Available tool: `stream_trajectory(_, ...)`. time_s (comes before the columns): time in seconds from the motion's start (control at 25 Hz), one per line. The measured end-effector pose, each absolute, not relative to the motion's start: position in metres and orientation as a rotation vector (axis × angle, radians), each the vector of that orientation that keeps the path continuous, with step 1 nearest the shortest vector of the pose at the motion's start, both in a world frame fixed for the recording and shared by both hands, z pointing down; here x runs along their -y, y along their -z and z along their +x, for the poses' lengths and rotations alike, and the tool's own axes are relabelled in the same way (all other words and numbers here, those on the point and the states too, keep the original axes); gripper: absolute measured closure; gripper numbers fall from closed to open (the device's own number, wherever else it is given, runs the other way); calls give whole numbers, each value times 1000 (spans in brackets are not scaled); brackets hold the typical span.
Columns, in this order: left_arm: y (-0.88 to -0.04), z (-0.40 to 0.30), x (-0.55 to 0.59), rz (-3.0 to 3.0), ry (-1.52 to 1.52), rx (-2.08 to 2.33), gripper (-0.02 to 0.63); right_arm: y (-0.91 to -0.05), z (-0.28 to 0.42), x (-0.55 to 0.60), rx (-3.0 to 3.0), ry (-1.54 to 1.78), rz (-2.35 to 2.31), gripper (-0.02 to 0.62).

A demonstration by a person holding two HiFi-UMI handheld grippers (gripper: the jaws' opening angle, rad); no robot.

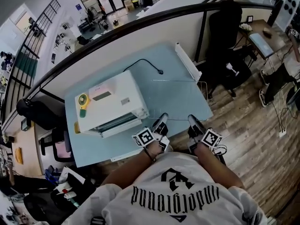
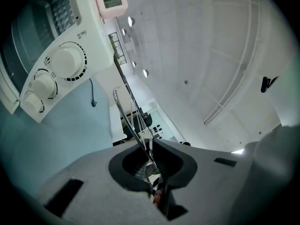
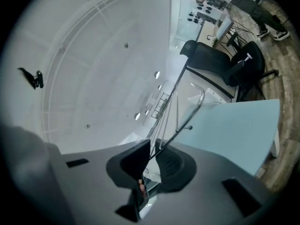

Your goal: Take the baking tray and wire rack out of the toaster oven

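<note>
Rack [image 3: 202, 100] already out of oven [image 1: 112, 102], near edge pinched by left tool [image 2: 150, 168] and right tool [image 3: 152, 164], held above worktop [image 1: 91, 146]. Next, probably: lower flat, release.

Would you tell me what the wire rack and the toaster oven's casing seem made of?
Wire rack: bare shiny metal, probably steel, judging by thin rods with bright glints. Toaster oven casing: smooth white with a soft sheen, either plastic or painted metal; the look leaves it open.
</note>
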State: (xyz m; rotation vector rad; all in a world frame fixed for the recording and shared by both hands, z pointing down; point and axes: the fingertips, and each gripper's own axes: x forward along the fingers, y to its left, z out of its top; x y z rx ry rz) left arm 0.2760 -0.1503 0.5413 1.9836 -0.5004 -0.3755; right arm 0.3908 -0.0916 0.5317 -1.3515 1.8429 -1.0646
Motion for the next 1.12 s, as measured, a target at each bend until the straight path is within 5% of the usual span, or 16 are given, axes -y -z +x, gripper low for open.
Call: stream_trajectory(1.12,-545,329,203,1884,595,889,575,-540,459,191,-2178,1266,-1053,552)
